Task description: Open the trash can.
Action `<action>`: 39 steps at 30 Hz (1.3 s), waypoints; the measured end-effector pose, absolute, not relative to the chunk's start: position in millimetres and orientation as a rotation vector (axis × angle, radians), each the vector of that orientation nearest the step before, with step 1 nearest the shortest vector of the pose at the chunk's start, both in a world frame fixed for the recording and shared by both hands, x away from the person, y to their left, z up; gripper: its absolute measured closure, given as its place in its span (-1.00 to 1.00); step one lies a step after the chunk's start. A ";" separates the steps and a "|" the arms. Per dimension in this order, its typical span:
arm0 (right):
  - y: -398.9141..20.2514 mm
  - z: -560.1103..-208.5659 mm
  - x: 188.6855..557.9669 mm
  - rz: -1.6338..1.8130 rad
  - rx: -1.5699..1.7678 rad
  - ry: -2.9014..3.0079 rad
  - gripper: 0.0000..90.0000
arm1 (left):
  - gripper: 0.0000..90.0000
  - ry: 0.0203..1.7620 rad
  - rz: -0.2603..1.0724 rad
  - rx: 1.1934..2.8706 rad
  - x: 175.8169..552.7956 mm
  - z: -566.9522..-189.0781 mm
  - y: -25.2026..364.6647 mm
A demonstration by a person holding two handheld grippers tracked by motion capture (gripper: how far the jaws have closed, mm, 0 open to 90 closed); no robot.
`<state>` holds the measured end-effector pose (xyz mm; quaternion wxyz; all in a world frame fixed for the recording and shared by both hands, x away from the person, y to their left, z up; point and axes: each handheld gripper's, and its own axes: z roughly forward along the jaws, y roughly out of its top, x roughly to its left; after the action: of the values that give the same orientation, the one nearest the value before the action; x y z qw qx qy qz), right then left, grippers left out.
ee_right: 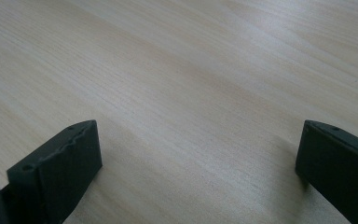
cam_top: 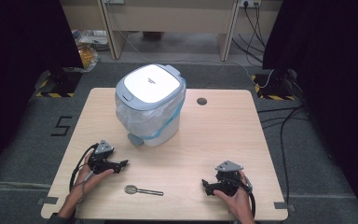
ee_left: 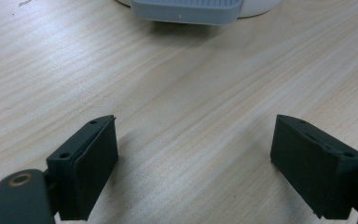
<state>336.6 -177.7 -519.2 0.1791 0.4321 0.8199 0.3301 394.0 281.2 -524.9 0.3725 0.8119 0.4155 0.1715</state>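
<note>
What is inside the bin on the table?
The bin holds a clear plastic liner, bunched out below its closed white lid. The lid covers the opening, so any contents cannot be seen.

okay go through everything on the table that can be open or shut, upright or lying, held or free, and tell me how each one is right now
Bin: upright on the table, lid shut, bag liner fitted under the rim.
Spoon: lying flat on the table between the two hands, untouched.
Left hand-held gripper: open, nothing between its jaws, resting low at the table.
Right hand-held gripper: open, nothing between its jaws, resting low at the table.
</note>
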 end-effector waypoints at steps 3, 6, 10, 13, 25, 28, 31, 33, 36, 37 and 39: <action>-177.7 -519.1 336.7 0.934 1.222 2.319 -0.99 | -0.68 1.065 0.439 2.080 394.0 -524.9 281.3; -178.1 -519.2 337.4 0.937 1.215 2.321 -0.99 | -0.68 1.064 0.437 2.081 394.0 -524.9 281.3; -177.9 -519.3 337.8 0.938 1.221 2.318 -0.99 | -0.67 1.058 0.430 2.077 394.2 -524.8 281.7; -177.8 -519.2 337.9 0.938 1.225 2.316 -0.99 | -0.67 1.060 0.426 2.075 394.5 -524.5 282.3; -178.0 -519.3 338.8 0.936 1.222 2.314 -0.99 | -0.63 1.025 0.399 2.006 396.4 -517.6 277.9; -178.0 -519.3 338.8 0.936 1.222 2.314 -0.99 | -0.64 1.017 0.379 1.981 398.4 -515.3 277.2; -178.1 -519.3 338.8 0.936 1.223 2.314 -0.99 | -0.65 1.006 0.382 1.970 400.3 -512.9 275.1; -178.1 -519.3 338.8 0.936 1.222 2.314 -0.99 | -0.65 0.995 0.382 1.970 402.3 -511.4 273.4; -178.1 -519.3 338.8 0.936 1.222 2.314 -0.99 | -0.65 0.982 0.386 1.964 407.0 -509.0 269.4; -178.1 -519.3 338.8 0.936 1.222 2.314 -0.99 | -0.65 0.974 0.387 1.963 408.6 -507.8 268.1; -178.1 -519.3 339.0 0.936 1.220 2.315 -0.99 | -0.65 0.958 0.389 1.956 412.9 -505.1 264.9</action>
<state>339.0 -178.1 -519.3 0.1801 0.4319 0.8193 0.3313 412.9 264.9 -505.1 0.4479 0.7904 0.3873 0.1571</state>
